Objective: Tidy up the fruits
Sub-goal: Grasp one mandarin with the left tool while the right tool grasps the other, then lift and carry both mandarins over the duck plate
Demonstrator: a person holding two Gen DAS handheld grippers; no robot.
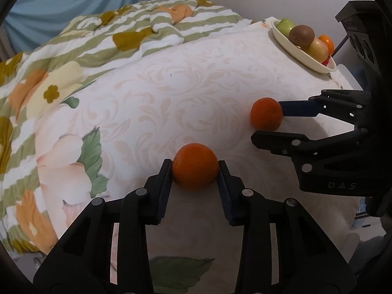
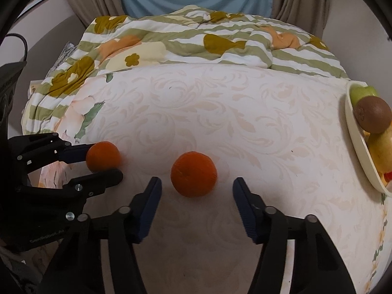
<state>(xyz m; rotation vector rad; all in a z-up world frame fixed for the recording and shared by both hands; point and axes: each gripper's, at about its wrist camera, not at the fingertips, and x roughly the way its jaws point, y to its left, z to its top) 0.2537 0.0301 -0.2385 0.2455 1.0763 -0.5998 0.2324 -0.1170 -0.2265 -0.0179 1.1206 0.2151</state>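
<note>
Two oranges lie on the cream patterned bed sheet (image 1: 186,93). My left gripper (image 1: 194,164) is shut on the left orange (image 1: 194,169), with both blue pads pressed against its sides. It also shows at the left of the right wrist view, where the left gripper (image 2: 105,160) clamps that orange (image 2: 103,155). My right gripper (image 2: 197,183) straddles the right orange (image 2: 193,174), and a gap shows on each side between pads and peel. From the left wrist view, the right gripper (image 1: 267,121) reaches in from the right around its orange (image 1: 266,114).
A cream dish (image 1: 291,46) at the bed's far right edge holds a green apple (image 1: 285,25), a kiwi (image 1: 301,34) and other fruit. A rumpled green-striped floral quilt (image 2: 186,39) covers the far end and left side of the bed. Curtains hang behind.
</note>
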